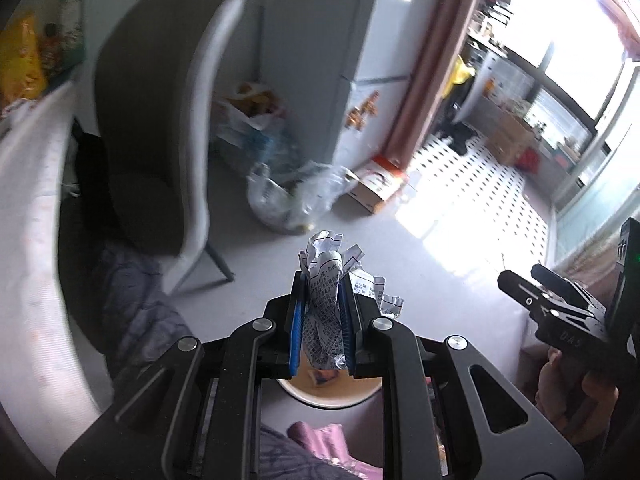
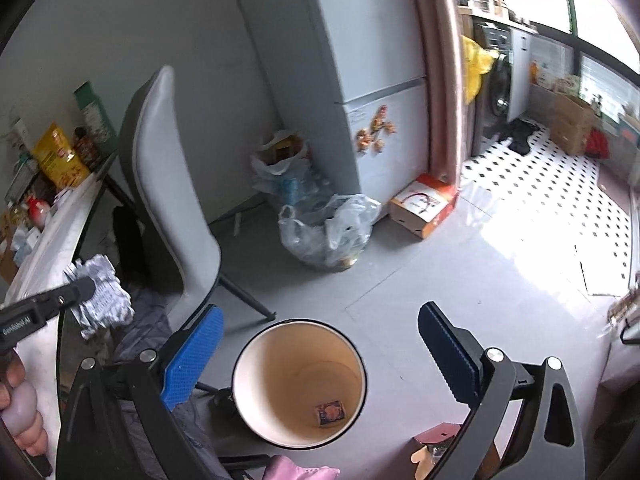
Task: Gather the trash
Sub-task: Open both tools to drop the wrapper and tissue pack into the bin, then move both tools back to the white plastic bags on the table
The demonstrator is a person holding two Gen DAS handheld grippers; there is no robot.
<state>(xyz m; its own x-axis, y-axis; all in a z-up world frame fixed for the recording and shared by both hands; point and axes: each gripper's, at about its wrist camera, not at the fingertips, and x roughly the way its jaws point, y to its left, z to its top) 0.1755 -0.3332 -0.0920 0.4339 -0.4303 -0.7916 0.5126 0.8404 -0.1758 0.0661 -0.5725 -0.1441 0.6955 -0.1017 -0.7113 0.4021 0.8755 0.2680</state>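
Observation:
My left gripper (image 1: pixel 323 280) is shut on a crumpled printed paper (image 1: pixel 326 296), held above the round bin (image 1: pixel 332 398) whose cream inside shows just below the pads. In the right wrist view the left gripper (image 2: pixel 82 288) shows at the left edge with the crumpled paper (image 2: pixel 104 300) in it. My right gripper (image 2: pixel 320 320) is open and empty, its blue pads either side of the open bin (image 2: pixel 256 360) on the floor. A small orange wrapper (image 2: pixel 330 413) lies at the bin's bottom. The right gripper shows at the right in the left wrist view (image 1: pixel 516 280).
A grey chair (image 2: pixel 172 200) stands left of the bin beside a white table (image 2: pixel 52 232) with packets. Full plastic bags (image 2: pixel 328 228) and a cardboard box (image 2: pixel 424 206) sit by the fridge (image 2: pixel 380 80). A tiled balcony floor (image 2: pixel 540 184) lies at right.

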